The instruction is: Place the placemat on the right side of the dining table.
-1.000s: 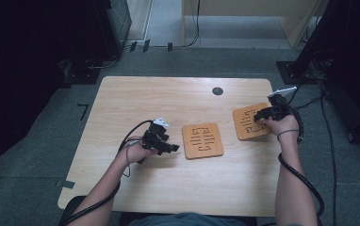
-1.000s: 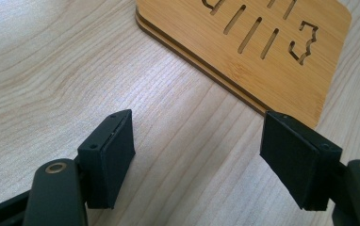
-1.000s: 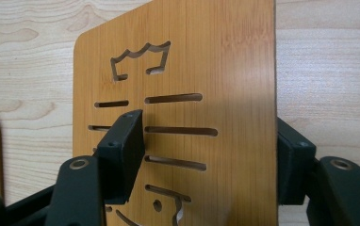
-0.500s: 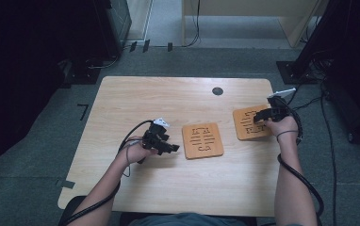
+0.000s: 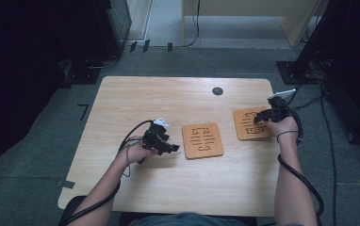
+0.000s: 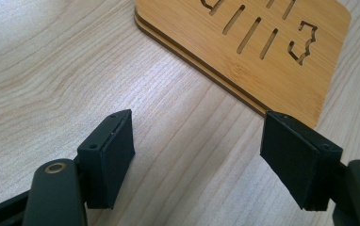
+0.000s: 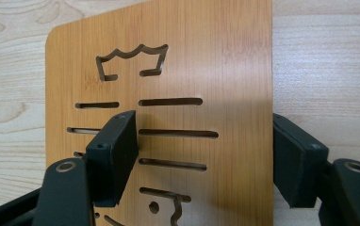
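Two bamboo boards with cut-out slots lie flat on the wooden table point(image 5: 168, 103). One board point(image 5: 202, 140) is at the middle, the other board point(image 5: 251, 123) at the right. My left gripper point(image 5: 171, 147) stands open just left of the middle board point(image 6: 263, 47), low over the bare table, jaws wide apart point(image 6: 201, 155). My right gripper point(image 5: 258, 117) is open over the right board point(image 7: 216, 70): one jaw hangs above its slotted face, the other just beyond its edge, with nothing held point(image 7: 204, 162).
A round black grommet point(image 5: 217, 91) sits in the table near the far edge. Cables trail from both grippers across the table and off its right side. Dark equipment point(image 5: 338, 56) and floor cables surround the table.
My right gripper has shifted slightly leftward over the right board. The left gripper and both boards have stayed where they were.
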{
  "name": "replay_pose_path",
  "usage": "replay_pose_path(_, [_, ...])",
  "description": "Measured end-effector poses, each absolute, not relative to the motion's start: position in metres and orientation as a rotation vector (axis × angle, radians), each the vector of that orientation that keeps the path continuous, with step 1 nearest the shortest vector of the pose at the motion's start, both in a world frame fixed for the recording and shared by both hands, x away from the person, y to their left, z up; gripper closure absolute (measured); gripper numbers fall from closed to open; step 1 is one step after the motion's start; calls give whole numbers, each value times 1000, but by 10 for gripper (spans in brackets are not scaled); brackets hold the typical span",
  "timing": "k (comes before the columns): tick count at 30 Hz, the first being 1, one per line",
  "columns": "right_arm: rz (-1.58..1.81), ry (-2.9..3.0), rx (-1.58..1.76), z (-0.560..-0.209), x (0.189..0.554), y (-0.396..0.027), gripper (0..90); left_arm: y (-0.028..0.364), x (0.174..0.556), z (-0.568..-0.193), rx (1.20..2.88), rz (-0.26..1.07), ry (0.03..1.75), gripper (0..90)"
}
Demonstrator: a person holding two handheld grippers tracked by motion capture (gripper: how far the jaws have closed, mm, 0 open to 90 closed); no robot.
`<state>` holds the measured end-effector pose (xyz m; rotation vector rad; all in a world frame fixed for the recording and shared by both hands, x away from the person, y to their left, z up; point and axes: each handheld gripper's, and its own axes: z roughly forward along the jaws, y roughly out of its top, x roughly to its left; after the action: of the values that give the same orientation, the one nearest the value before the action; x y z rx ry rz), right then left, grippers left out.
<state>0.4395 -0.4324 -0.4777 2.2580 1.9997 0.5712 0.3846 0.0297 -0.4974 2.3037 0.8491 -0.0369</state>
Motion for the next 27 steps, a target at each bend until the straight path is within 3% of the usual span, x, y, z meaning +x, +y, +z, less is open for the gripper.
replay_pose_path(27, [475, 2010, 2220, -484, 440, -431, 354, 29, 384, -497, 2305, -37, 847, 253])
